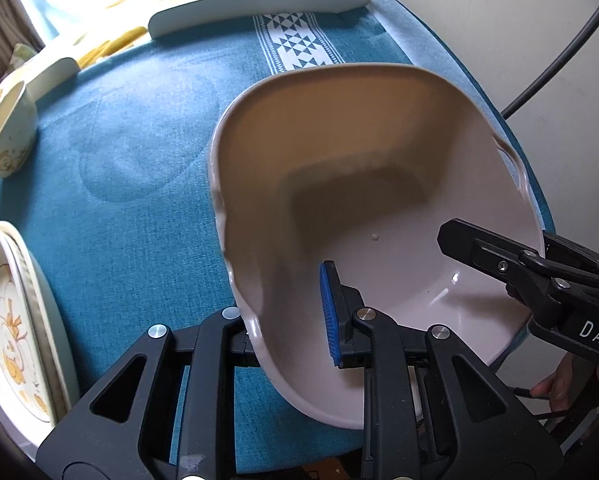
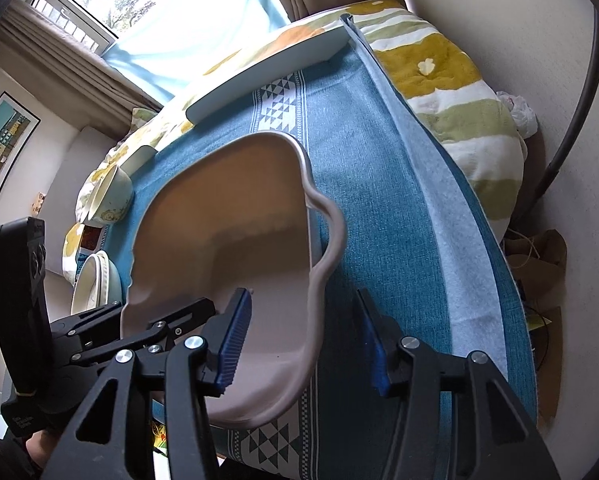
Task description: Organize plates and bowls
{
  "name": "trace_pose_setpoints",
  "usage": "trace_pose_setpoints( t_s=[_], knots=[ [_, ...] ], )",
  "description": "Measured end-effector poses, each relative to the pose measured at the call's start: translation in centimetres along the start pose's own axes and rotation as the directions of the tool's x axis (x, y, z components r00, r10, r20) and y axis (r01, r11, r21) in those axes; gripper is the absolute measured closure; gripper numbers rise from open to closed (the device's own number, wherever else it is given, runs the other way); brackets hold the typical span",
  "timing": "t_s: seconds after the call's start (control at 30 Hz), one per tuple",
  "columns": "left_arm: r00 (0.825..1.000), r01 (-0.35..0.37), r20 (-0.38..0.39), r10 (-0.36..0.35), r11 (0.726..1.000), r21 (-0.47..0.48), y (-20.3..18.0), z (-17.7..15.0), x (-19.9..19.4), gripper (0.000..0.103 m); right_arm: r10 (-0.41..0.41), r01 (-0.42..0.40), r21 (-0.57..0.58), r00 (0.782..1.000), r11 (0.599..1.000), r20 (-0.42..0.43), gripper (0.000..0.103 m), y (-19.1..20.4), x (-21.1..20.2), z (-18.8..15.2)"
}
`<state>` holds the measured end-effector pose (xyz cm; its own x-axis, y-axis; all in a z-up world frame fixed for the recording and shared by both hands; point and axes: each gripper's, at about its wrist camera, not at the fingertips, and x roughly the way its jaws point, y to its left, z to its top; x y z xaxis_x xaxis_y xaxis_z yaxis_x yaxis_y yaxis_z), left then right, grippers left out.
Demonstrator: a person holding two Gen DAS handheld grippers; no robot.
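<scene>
Black linkage grippers, blue ribbed fingers, silver screws.

The left gripper clamps the near rim of a pale pink dish, holding it tilted above the blue tablecloth. The right gripper reaches over the dish's right edge. Floral plates are stacked at the left, with a floral bowl beyond them.
</scene>
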<state>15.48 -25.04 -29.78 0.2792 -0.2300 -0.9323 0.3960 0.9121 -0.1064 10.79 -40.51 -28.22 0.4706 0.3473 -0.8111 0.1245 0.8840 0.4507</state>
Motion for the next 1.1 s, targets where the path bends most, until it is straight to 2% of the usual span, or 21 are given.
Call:
trace_pose_setpoints(
  t_s=[0.13, 0.17, 0.2, 0.27, 0.3, 0.47, 0.6, 0.73, 0.87, 0.93, 0.97, 1.0, 1.03, 1.1],
  knots=[
    [1.000, 0.011, -0.007, -0.011, 1.000, -0.001, 0.1, -0.1, 0.0, 0.080, 0.002, -0.002, 0.009, 1.000, 1.000, 0.009, 0.055, -0.1, -0.2, -0.2],
    [1.000, 0.010, -0.006, -0.010, 1.000, -0.001, 0.1, -0.1, 0.0, 0.071, 0.001, -0.001, 0.010, 1.000, 1.000, 0.009, 0.055, -0.1, -0.2, -0.2],
    [1.000, 0.009, -0.002, -0.009, 1.000, -0.001, 0.1, -0.1, -0.1, 0.049, -0.001, 0.001, 0.010, 1.000, 1.000, 0.009, 0.055, -0.1, -0.2, -0.2],
    [1.000, -0.004, 0.030, 0.004, 1.000, -0.003, 0.1, -0.3, -0.6, 0.023, 0.004, -0.004, 0.014, 1.000, 1.000, 0.003, 0.055, -0.1, 0.0, -0.2],
    [0.999, -0.017, 0.046, 0.016, 1.000, 0.002, 0.0, -0.3, -0.9, 0.020, 0.007, -0.007, 0.017, 1.000, 1.000, 0.004, 0.055, -0.2, -0.1, -0.3],
    [0.998, -0.032, 0.051, 0.030, 0.999, 0.023, -0.2, -0.5, -1.6, 0.020, 0.006, -0.007, 0.029, 1.000, 1.000, 0.029, 0.055, -0.2, -0.9, -0.4],
    [0.997, -0.049, 0.064, 0.047, 0.999, 0.022, -0.2, -0.8, -3.4, 0.020, -0.013, 0.011, 0.038, 0.998, 0.999, 0.067, 0.055, -0.1, -3.0, -0.1],
    [0.990, -0.076, 0.115, 0.075, 0.997, 0.002, 0.6, -1.6, -7.7, 0.020, -0.036, 0.038, -0.011, 0.991, 0.999, 0.127, 0.055, 1.8, -6.6, 0.5],
    [0.971, -0.097, 0.213, 0.105, 0.994, -0.051, 2.6, -2.4, -14.2, 0.019, -0.016, 0.041, -0.122, 0.980, 0.992, 0.198, 0.055, 5.9, -10.3, 1.9],
    [0.947, -0.119, 0.287, 0.141, 0.988, -0.094, 4.2, -2.6, -17.9, 0.013, 0.021, 0.021, -0.184, 0.975, 0.983, 0.222, 0.038, 8.4, -11.5, 2.9],
    [0.933, -0.136, 0.319, 0.168, 0.983, -0.119, 4.9, -2.5, -19.3, 0.002, 0.041, 0.010, -0.212, 0.971, 0.977, 0.234, 0.013, 9.7, -11.8, 3.4],
    [0.914, -0.155, 0.354, 0.200, 0.976, -0.150, 6.0, -2.4, -20.7, 0.000, 0.071, -0.010, -0.240, 0.966, 0.971, 0.248, 0.001, 10.8, -12.0, 3.9],
    [0.898, -0.164, 0.380, 0.220, 0.971, -0.175, 7.1, -2.3, -21.9, 0.000, 0.110, -0.036, -0.268, 0.957, 0.963, 0.267, 0.001, 12.1, -12.2, 4.4],
    [0.889, -0.163, 0.393, 0.234, 0.965, -0.207, 9.3, -1.9, -23.2, 0.000, 0.159, -0.062, -0.319, 0.944, 0.946, 0.288, 0.001, 14.7, -11.9, 5.4]
  ],
)
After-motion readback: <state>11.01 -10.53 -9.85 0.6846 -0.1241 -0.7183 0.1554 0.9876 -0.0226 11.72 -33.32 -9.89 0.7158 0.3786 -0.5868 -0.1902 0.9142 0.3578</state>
